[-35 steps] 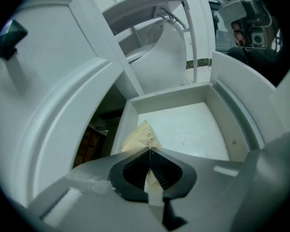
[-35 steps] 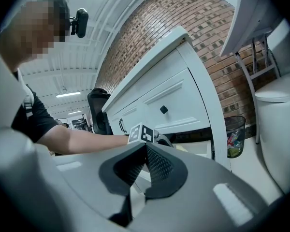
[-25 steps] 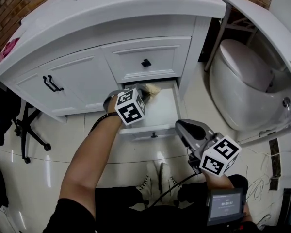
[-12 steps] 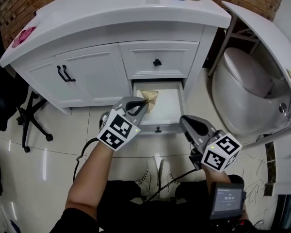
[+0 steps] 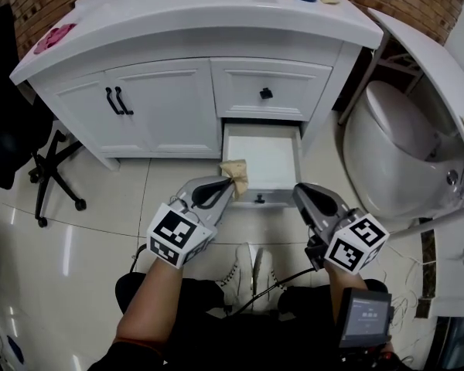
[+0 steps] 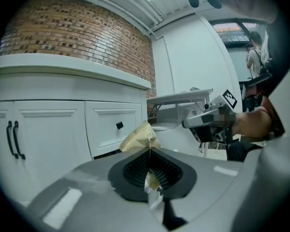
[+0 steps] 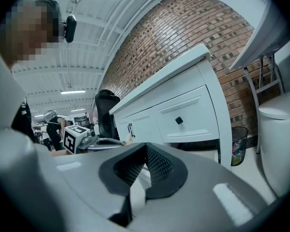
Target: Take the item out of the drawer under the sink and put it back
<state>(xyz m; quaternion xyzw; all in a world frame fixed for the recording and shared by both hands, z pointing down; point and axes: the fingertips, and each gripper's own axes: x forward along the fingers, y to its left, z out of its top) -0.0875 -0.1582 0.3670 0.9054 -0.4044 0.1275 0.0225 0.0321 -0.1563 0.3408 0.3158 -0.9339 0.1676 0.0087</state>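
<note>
Left gripper [image 5: 229, 184] clamped on tan paper packet [image 5: 237, 172], lifted clear of open drawer [image 5: 263, 157], just over its front-left corner. Drawer looked bare. Right gripper [image 5: 301, 191] pinched together, nothing in it, near drawer's front-right corner. Taking-out judged done; putting packet back remained.

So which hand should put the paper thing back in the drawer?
The left. The left gripper is shut on the tan paper packet and sits just in front of the open drawer. The right gripper is shut with nothing in it, so it would have to take the packet first.
</note>
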